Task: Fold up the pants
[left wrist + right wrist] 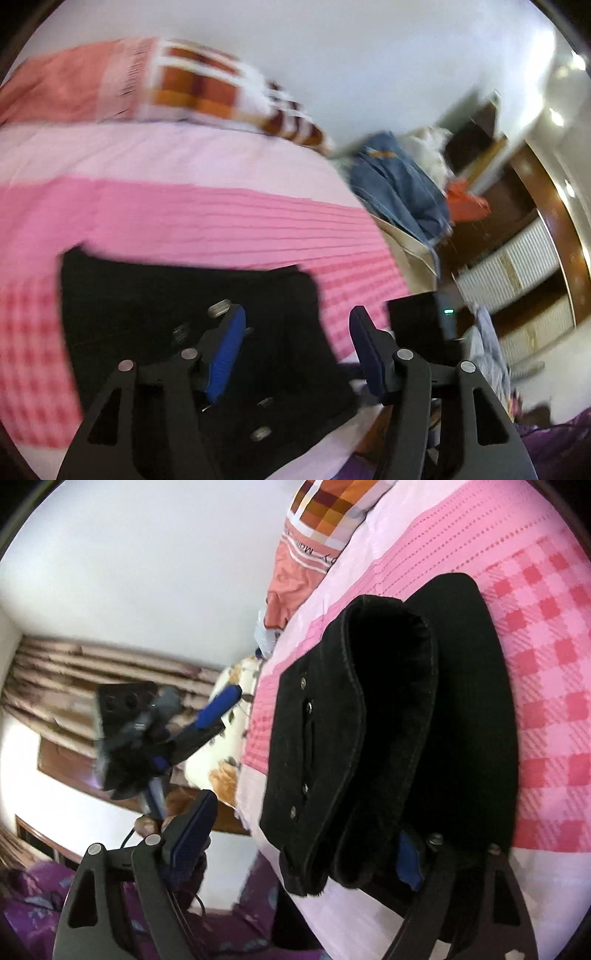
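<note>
The black pants [184, 314] lie folded into a compact stack on the pink checked bedspread [184, 206]. In the right wrist view the pants [388, 720] show their waistband with metal snaps near the bed's edge. My left gripper [295, 332] is open and empty, its blue pads apart above the pants' near edge. My right gripper [306, 849] is open, its right finger [408, 856] low beside the folded stack, touching or just under its edge. The left gripper [207, 723] also shows in the right wrist view, off the bed's side.
A checked orange pillow [207, 85] and a salmon cloth [62, 88] lie at the bed's far end. Blue jeans [395, 184] hang on furniture beside the bed. A floral pillow [221, 746] and curtains [74, 672] are off the bed's side. Purple fabric [37, 904] is below.
</note>
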A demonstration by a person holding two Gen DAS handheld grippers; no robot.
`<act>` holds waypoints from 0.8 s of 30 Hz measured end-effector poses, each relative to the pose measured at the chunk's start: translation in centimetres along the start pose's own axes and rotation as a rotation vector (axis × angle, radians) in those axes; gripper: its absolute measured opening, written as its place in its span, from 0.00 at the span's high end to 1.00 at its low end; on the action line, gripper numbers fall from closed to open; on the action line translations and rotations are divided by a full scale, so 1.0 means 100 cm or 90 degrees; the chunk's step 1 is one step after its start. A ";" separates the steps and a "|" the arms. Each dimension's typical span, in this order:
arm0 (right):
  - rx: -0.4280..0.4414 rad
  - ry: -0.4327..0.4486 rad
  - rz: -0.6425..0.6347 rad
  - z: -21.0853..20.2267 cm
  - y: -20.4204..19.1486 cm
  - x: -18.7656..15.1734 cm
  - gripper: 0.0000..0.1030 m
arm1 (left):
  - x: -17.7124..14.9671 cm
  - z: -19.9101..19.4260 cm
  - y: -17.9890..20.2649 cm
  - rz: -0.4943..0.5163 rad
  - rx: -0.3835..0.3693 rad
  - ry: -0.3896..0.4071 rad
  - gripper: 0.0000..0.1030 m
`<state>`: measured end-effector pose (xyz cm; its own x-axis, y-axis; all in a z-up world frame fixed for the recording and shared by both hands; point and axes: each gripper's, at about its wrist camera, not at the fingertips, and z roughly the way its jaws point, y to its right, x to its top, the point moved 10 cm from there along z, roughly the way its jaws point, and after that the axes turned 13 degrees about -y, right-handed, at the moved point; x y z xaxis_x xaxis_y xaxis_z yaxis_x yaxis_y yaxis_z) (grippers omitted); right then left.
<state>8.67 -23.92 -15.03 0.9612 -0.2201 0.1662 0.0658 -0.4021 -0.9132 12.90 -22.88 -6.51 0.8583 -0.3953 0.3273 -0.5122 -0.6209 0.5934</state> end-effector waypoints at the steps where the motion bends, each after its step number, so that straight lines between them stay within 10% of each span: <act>1: -0.011 -0.005 -0.007 0.003 -0.001 0.000 0.18 | -0.007 -0.001 -0.018 -0.026 0.016 0.000 0.42; 3: -0.038 -0.001 -0.016 0.002 0.000 -0.003 0.28 | -0.020 -0.001 -0.049 -0.075 0.041 0.001 0.42; 4: -0.049 0.001 -0.024 0.000 0.001 -0.006 0.56 | -0.025 -0.002 -0.059 -0.092 0.047 -0.001 0.42; 6: -0.091 0.004 -0.037 -0.002 0.001 -0.003 0.78 | -0.035 -0.004 -0.077 -0.136 0.040 0.000 0.42; 24: -0.058 0.090 0.093 -0.059 0.062 -0.016 0.79 | -0.037 0.019 -0.088 -0.101 0.083 0.024 0.36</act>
<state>5.91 -31.29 -18.72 0.9110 -0.4021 0.0915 -0.1016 -0.4341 -0.8951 14.12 -17.24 -14.35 0.9278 -0.2619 0.2655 -0.3682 -0.7567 0.5402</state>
